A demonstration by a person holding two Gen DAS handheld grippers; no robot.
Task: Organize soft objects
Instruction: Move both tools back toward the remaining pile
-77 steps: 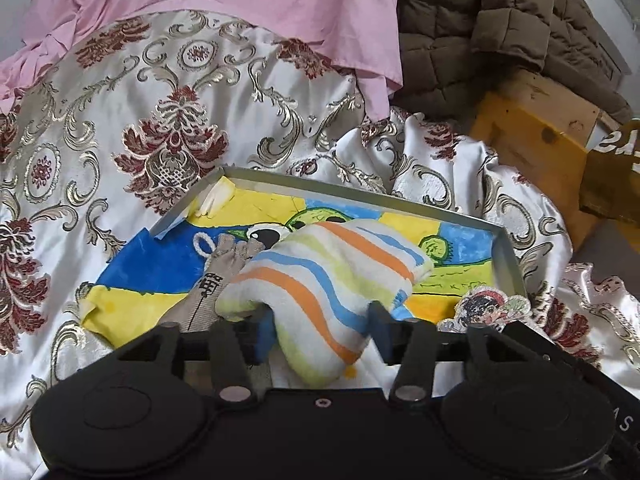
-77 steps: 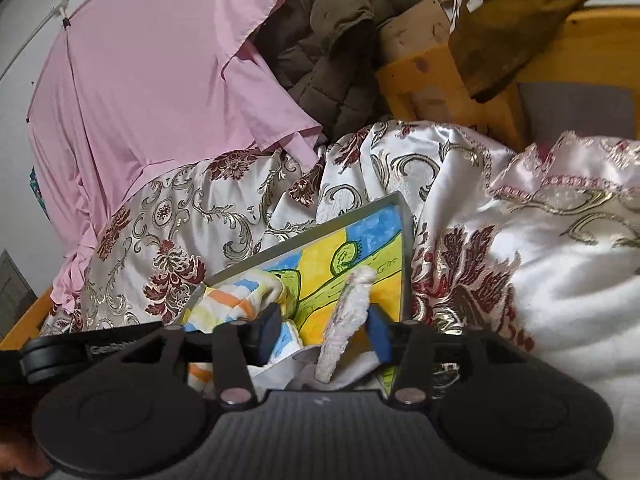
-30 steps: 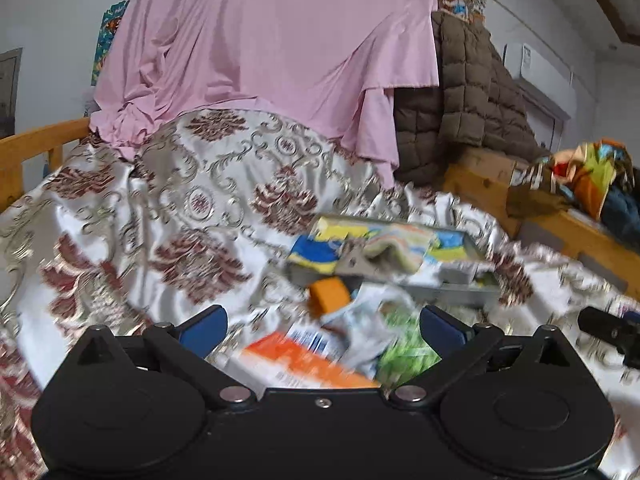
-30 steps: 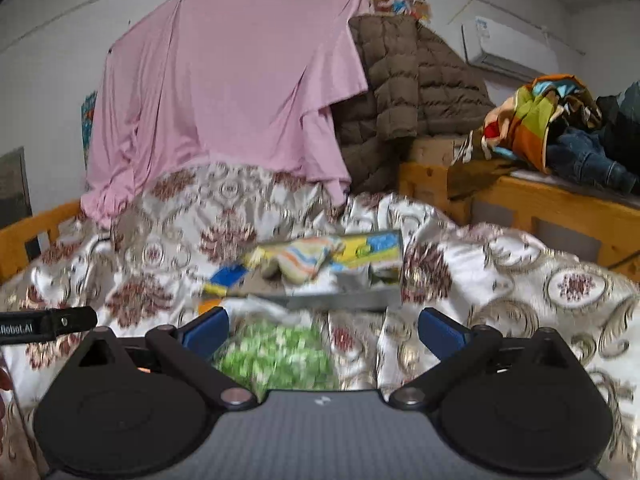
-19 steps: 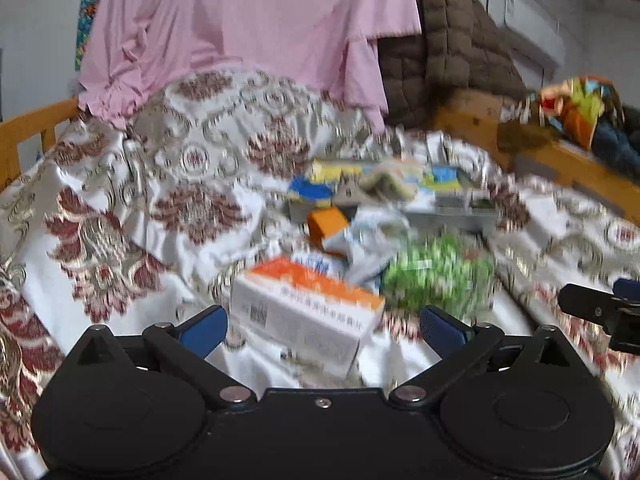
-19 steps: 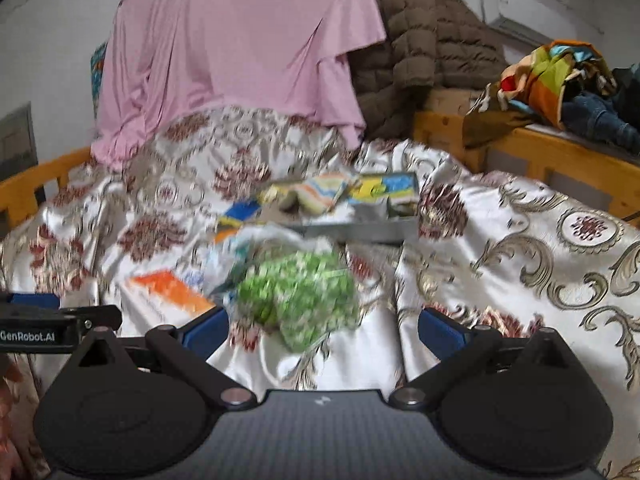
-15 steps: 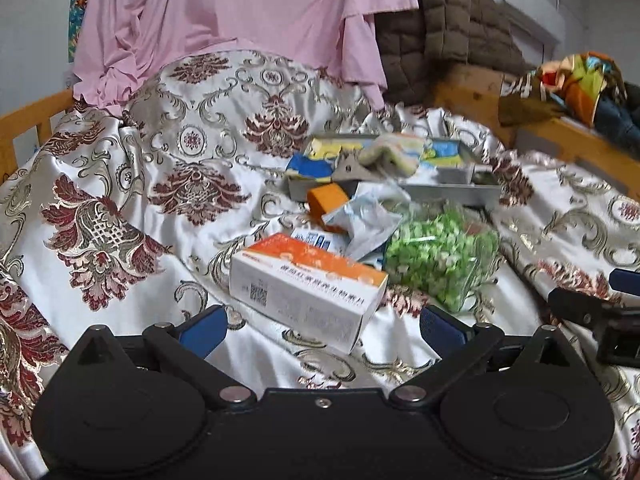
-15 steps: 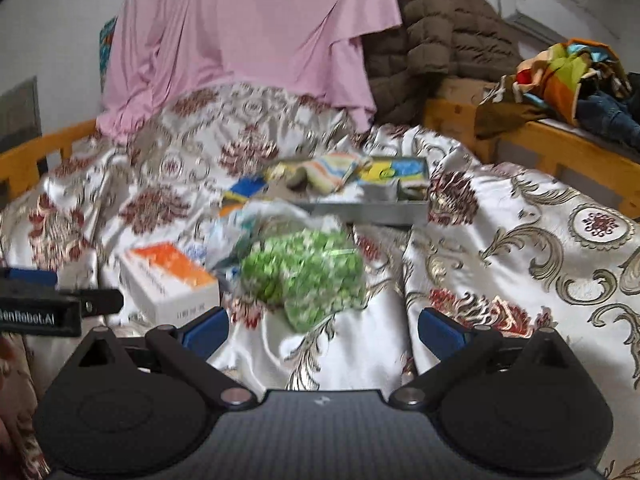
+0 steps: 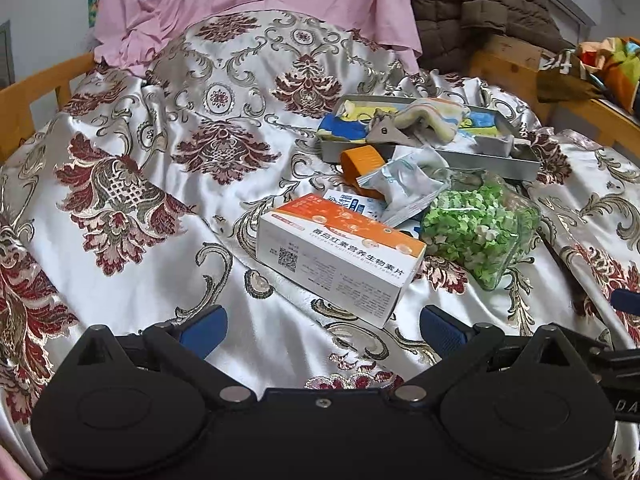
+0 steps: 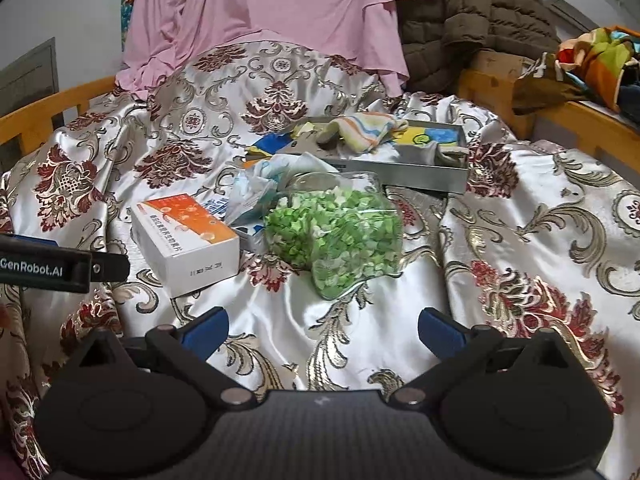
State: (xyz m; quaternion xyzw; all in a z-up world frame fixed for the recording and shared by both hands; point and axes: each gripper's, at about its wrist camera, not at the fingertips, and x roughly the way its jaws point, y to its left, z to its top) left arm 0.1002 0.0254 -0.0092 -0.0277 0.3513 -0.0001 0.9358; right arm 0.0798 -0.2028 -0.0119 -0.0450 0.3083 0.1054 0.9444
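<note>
My left hand-held gripper and right hand-held gripper both hang wide open and empty above the bedspread. Just ahead lie the orange-and-white box, the bag of green pieces and a crumpled foil packet. Beyond them the metal tray already holds the striped cloth and a grey cloth. I judge the soft items sorted; the clutter outside the tray remains.

black gripper, blue pads, silver screws
</note>
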